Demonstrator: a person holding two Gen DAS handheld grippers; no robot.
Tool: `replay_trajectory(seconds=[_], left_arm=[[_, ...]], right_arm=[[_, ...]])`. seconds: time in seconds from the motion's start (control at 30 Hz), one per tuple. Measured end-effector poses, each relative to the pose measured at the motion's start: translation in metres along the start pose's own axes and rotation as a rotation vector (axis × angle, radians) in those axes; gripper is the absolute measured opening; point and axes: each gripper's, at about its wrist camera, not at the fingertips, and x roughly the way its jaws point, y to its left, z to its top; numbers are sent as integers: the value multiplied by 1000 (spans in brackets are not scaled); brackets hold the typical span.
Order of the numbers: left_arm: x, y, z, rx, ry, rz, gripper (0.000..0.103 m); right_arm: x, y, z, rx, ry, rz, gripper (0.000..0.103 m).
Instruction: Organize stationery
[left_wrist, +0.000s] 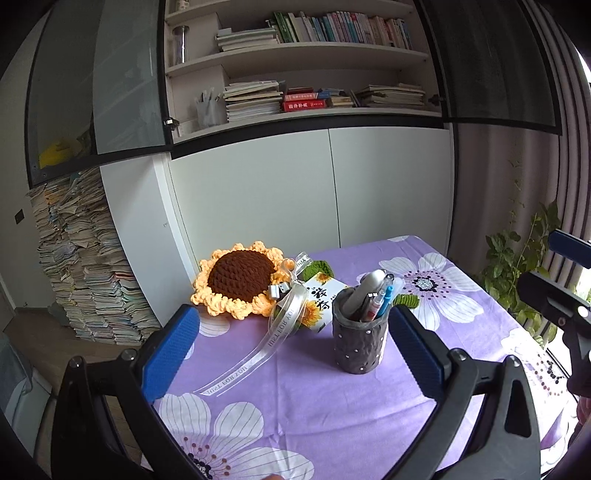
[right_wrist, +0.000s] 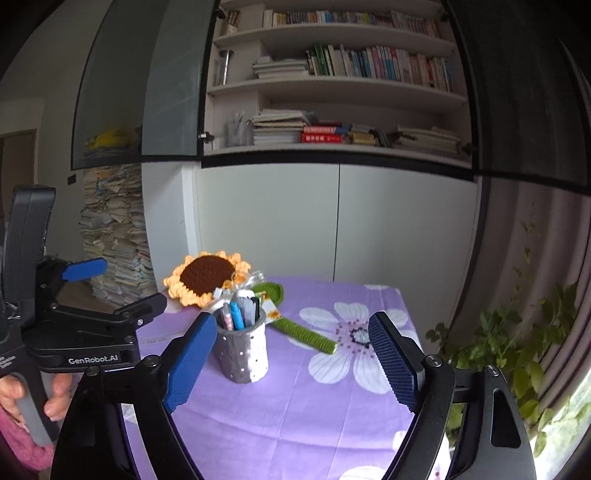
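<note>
A grey studded pen cup (left_wrist: 359, 333) stands on the purple flowered tablecloth (left_wrist: 303, 398) and holds several pens (left_wrist: 373, 295), upright and leaning. It also shows in the right wrist view (right_wrist: 244, 350), with its pens (right_wrist: 240, 313). My left gripper (left_wrist: 295, 350) is open and empty, held above the cloth in front of the cup. My right gripper (right_wrist: 295, 358) is open and empty, to the right of the cup. The left gripper (right_wrist: 110, 288) shows at the left of the right wrist view, and the right gripper (left_wrist: 554, 273) at the right edge of the left wrist view.
A crochet sunflower (left_wrist: 240, 282) with ribbon (left_wrist: 258, 354) and a card (left_wrist: 323, 299) lies behind the cup; its green stem (right_wrist: 303, 330) runs right. White cabinet doors (left_wrist: 332, 192) and bookshelves stand behind the table. A paper stack (left_wrist: 85, 266) is left, a plant (right_wrist: 517, 354) right.
</note>
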Motion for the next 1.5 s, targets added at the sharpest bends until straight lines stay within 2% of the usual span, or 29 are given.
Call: replay_trajectory(seconds=[0.07, 0.13, 0.2, 0.33, 0.47, 0.57, 0.7, 0.8, 0.93, 1.0, 1.13, 1.37, 1.5], left_arm=[[-10, 4, 2, -14, -10, 12, 102], [-19, 8, 3, -28, -21, 20, 102], [-26, 11, 4, -45, -24, 17, 102], [-38, 14, 7, -63, -23, 23, 102], [-52, 15, 13, -79, -54, 52, 102], [-64, 17, 21, -104, -75, 57, 102], [-87, 18, 35, -128, -135, 76, 102], [-107, 17, 47, -139, -198, 75, 102], [-128, 9, 54, -139, -272, 87, 102], [-133, 5, 56, -129, -283, 99, 102], [-132, 0, 63, -105, -241, 94, 102], [-129, 4, 68, -118, -210, 93, 102], [-127, 4, 69, -127, -187, 85, 102]], right_arm=[[-6, 7, 7, -10, -4, -34, 90], [-15, 13, 12, -15, -42, -147, 103], [-28, 19, 15, -34, -106, -213, 103], [-41, 26, 28, -44, -110, -155, 103], [-54, 37, 37, -84, -145, -152, 103], [-65, 43, 42, -100, -179, -118, 102], [-86, 44, 54, -94, -255, -65, 103], [-106, 44, 70, -105, -333, -65, 103], [-127, 38, 81, -30, -418, -30, 103], [-128, 35, 83, 14, -404, 2, 103], [-116, 28, 87, 59, -320, 35, 103], [-106, 16, 87, 111, -256, 10, 103], [-104, 18, 85, 91, -245, -4, 103]])
